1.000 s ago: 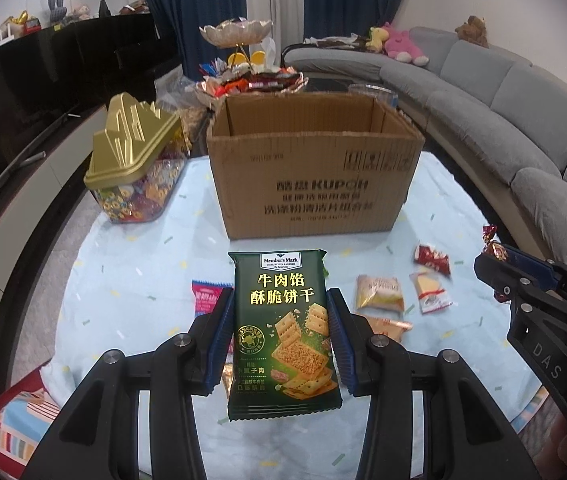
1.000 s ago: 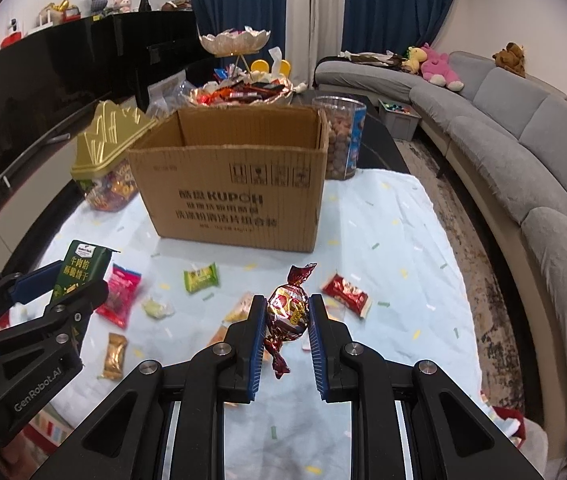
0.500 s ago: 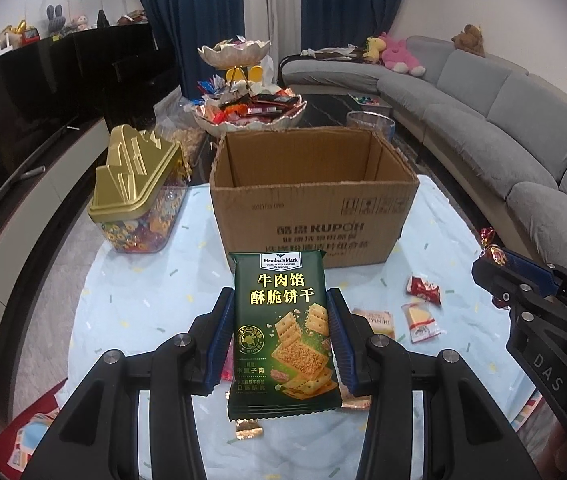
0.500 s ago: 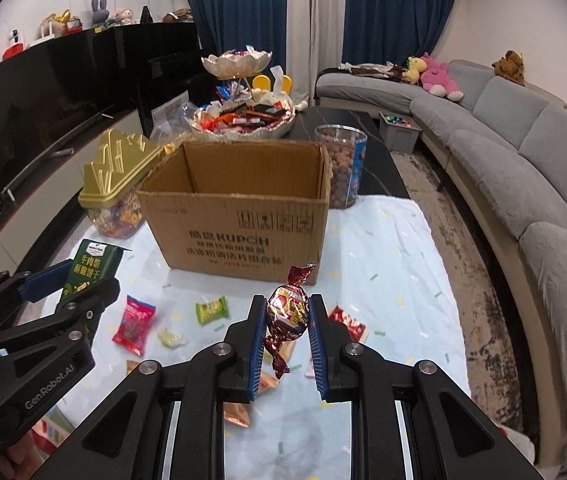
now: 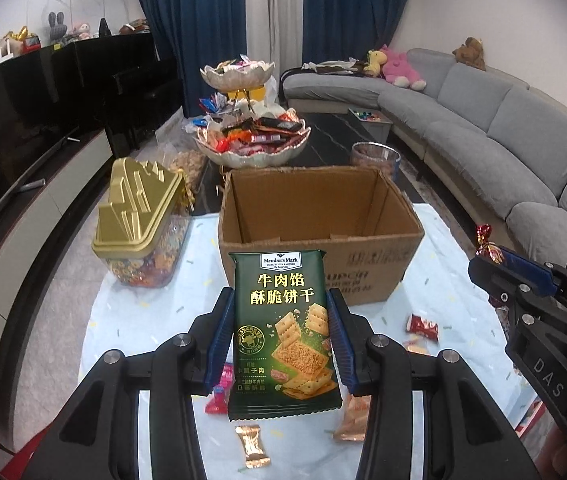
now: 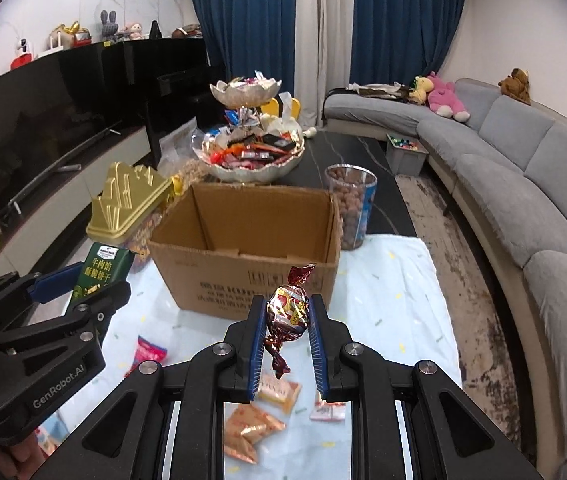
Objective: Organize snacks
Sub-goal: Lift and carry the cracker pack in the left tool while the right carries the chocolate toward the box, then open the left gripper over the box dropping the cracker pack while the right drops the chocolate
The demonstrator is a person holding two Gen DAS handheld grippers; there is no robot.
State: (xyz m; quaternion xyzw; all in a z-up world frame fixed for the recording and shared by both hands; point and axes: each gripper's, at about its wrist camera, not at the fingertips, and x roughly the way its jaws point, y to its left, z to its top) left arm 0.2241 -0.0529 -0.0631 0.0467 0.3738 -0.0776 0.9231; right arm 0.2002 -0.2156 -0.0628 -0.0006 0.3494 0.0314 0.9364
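Between the blue pads of the left gripper (image 5: 279, 340) stands a dark green cracker packet (image 5: 283, 332), upright, gold letters on its front, clamped at both edges. Right gripper (image 6: 285, 334) is closed tight on a red foil candy (image 6: 288, 312). Both hang before the open cardboard box (image 5: 319, 236).

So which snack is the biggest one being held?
The green cracker pack in the left gripper. It is wide, flat and green; the right gripper holds only a small red twisted candy.
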